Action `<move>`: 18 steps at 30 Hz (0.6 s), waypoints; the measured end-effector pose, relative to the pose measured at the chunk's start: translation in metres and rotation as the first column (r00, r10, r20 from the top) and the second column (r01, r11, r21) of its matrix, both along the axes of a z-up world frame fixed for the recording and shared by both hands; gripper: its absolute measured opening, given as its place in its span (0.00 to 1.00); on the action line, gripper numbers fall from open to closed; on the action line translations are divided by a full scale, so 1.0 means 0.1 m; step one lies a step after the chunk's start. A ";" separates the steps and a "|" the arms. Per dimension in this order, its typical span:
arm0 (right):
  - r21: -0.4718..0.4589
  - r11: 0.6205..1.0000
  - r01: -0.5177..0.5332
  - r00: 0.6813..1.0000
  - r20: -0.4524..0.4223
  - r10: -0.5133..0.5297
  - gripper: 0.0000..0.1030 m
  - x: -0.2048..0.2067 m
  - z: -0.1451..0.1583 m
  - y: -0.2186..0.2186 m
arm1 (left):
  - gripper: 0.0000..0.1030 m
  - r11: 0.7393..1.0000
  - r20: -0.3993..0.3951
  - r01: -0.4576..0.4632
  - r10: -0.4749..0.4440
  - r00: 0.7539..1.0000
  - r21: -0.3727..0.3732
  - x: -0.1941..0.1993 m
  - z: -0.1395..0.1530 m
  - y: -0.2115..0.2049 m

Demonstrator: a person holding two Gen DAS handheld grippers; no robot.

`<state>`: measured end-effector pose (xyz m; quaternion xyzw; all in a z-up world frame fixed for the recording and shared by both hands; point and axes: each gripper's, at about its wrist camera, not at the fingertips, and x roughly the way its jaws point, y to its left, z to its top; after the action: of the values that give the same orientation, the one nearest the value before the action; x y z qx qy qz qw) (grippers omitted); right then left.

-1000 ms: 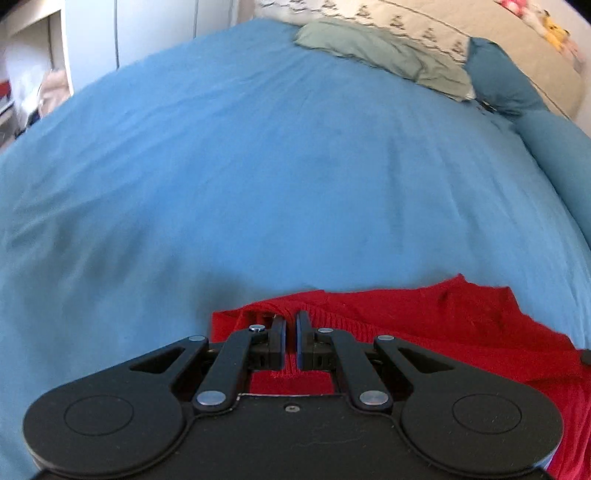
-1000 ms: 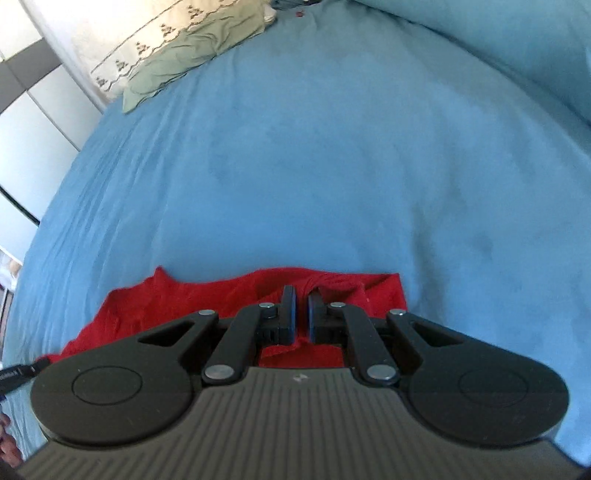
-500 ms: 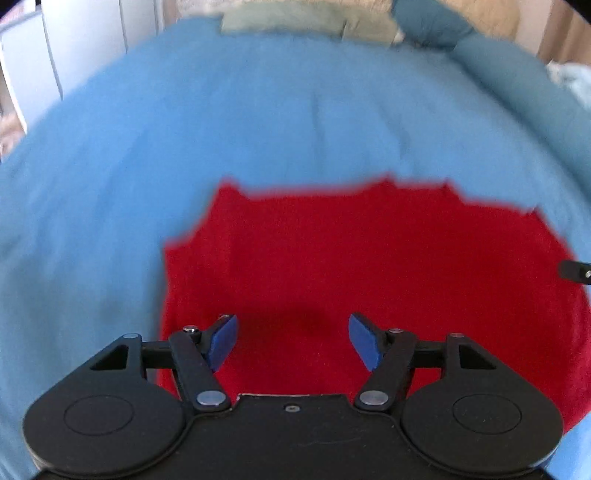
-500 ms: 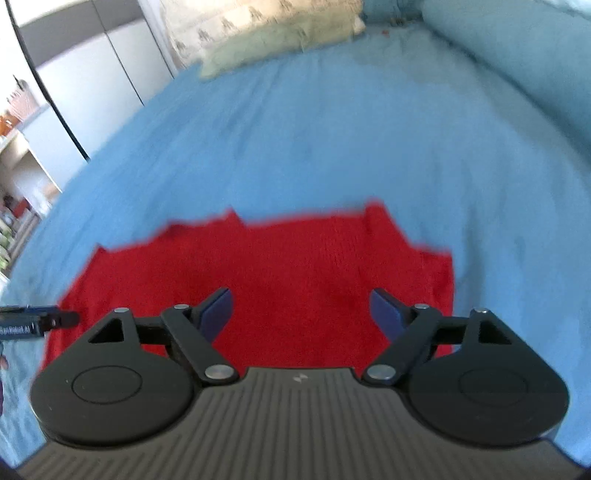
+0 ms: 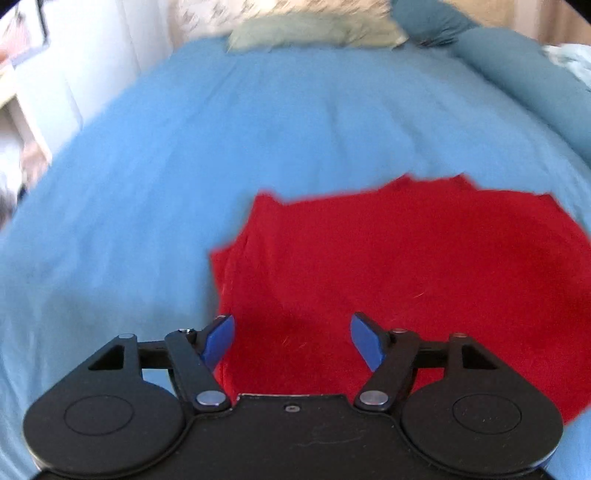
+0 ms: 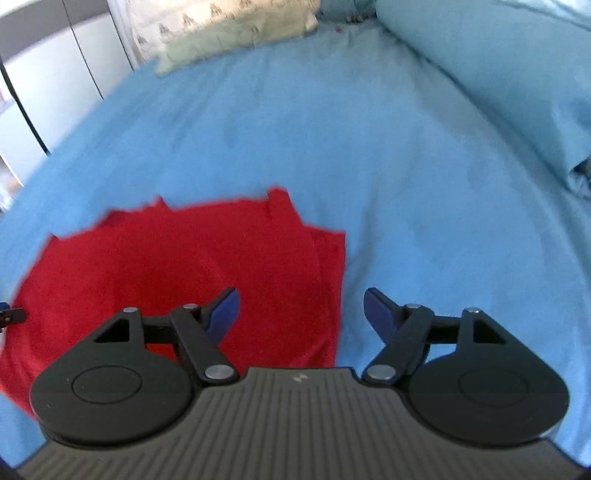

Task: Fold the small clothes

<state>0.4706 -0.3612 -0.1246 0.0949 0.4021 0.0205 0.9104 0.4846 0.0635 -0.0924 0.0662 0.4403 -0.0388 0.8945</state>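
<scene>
A red knit garment [image 5: 406, 266] lies folded flat on the blue bedsheet [image 5: 258, 129]. My left gripper [image 5: 291, 341] is open and empty, hovering over the garment's near left part. In the right wrist view the same garment [image 6: 184, 266] lies at lower left. My right gripper [image 6: 300, 314] is open and empty, over the garment's right edge, its right finger above bare sheet [image 6: 406, 166]. The left gripper's tip [image 6: 11, 315] shows at the far left edge.
A grey-green pillow [image 5: 306, 31] and a patterned pillow [image 6: 221, 18] lie at the head of the bed. A blue bolster [image 5: 524, 74] and a light blue duvet [image 6: 498, 74] run along the right side. White wardrobe doors [image 6: 55, 81] stand to the left.
Both grippers were shut on the garment's edge a second ago. They let go, opened and pulled back; now more of the folded garment shows, and both grippers have shifted sideways.
</scene>
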 end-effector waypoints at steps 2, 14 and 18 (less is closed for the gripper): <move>0.035 0.999 -0.006 1.000 -0.014 0.006 0.95 -0.16 0.09 -0.09 | 0.98 0.998 0.017 0.063 -0.063 0.998 0.026 -0.13 0.12 -0.13; 0.171 0.979 0.113 0.990 -0.106 -0.095 0.93 -0.73 -0.39 -0.27 | 0.98 0.978 -0.031 0.202 -0.203 0.979 -0.051 -0.40 -0.04 -1.08; 0.185 0.979 0.084 0.995 -0.076 -0.072 0.91 -0.65 -0.50 -0.20 | 0.97 0.983 -0.051 0.163 -0.168 0.984 -0.087 -0.28 -0.17 -1.20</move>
<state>0.4059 -0.3816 -0.1741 0.1968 0.4253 0.0194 0.8832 0.4571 -0.0568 -0.1093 0.0645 0.4572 -0.1332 0.8770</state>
